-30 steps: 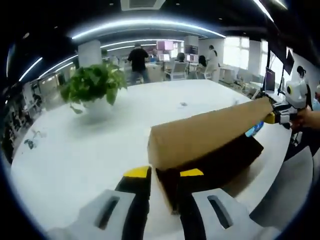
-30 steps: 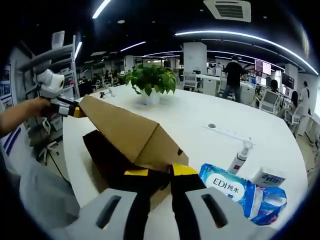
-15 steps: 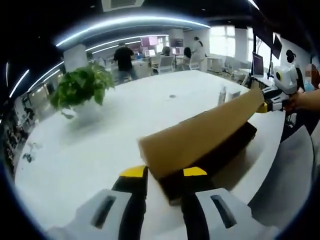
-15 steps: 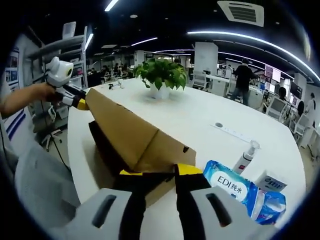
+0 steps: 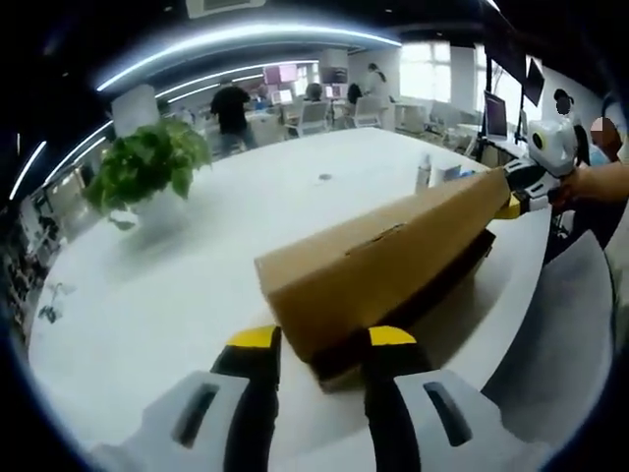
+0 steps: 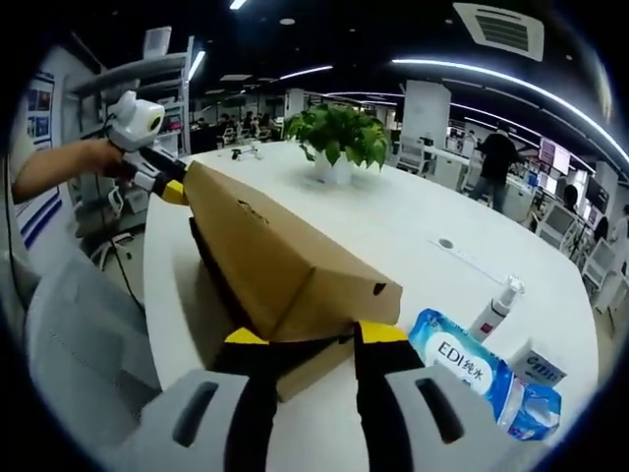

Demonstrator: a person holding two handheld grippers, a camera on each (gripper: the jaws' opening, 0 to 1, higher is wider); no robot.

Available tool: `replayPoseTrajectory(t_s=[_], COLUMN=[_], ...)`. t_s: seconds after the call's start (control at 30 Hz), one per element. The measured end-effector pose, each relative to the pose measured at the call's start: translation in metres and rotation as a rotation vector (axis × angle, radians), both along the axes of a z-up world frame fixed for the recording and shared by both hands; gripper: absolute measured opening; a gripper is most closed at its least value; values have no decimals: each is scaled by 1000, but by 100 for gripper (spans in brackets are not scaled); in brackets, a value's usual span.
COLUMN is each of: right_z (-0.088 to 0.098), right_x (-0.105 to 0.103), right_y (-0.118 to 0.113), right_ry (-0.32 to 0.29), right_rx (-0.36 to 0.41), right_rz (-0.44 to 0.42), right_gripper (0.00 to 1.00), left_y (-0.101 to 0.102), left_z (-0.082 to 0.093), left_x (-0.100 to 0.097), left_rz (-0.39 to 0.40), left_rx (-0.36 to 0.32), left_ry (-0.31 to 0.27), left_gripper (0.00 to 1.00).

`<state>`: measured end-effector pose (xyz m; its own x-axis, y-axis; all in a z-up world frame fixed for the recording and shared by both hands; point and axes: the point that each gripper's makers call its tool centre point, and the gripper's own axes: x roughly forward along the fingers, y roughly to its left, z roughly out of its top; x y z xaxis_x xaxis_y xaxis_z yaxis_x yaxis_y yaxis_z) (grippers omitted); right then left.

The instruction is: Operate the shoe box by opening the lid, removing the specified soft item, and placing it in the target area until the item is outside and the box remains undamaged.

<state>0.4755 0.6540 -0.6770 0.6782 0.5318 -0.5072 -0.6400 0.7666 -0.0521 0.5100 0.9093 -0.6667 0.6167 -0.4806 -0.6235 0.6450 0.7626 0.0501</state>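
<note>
A brown cardboard shoe box lid (image 5: 383,261) is held up at a slant over the box base (image 5: 460,320), whose dark inside shows beneath it. My left gripper (image 5: 324,339) is shut on the near end of the lid. The right gripper (image 5: 516,197) grips the far end, held by a hand. In the right gripper view the same lid (image 6: 285,261) runs away from my right gripper (image 6: 310,339), which is shut on its near end. The left gripper (image 6: 167,182) holds the far corner above the base (image 6: 201,324). No soft item can be made out inside.
The box stands near the edge of a large white table (image 5: 177,285). A potted plant (image 5: 142,167) (image 6: 339,138) stands farther in. A blue wipes pack (image 6: 462,369), a spray bottle (image 6: 494,305) and a small carton (image 6: 536,369) lie beside the box. A grey chair (image 5: 570,334) stands close by.
Both grippers have kept hold of the lid's ends. The lid has turned so more of its top face shows, and both cameras have shifted with it.
</note>
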Motion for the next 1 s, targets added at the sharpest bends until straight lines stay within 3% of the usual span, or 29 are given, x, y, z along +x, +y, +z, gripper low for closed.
replayPoseTrajectory(t_s=[0.53, 1.0], right_z=[-16, -26], right_x=[-15, -20], right_y=[9, 14], right_ry=[51, 103], right_rx=[-3, 39], right_rz=[73, 70], right_gripper=[39, 42], left_y=[-2, -1], left_z=[-21, -38], left_x=[-13, -17], left_rz=[-37, -42], left_rx=[4, 1], left_ry=[65, 108], left_gripper=[39, 41])
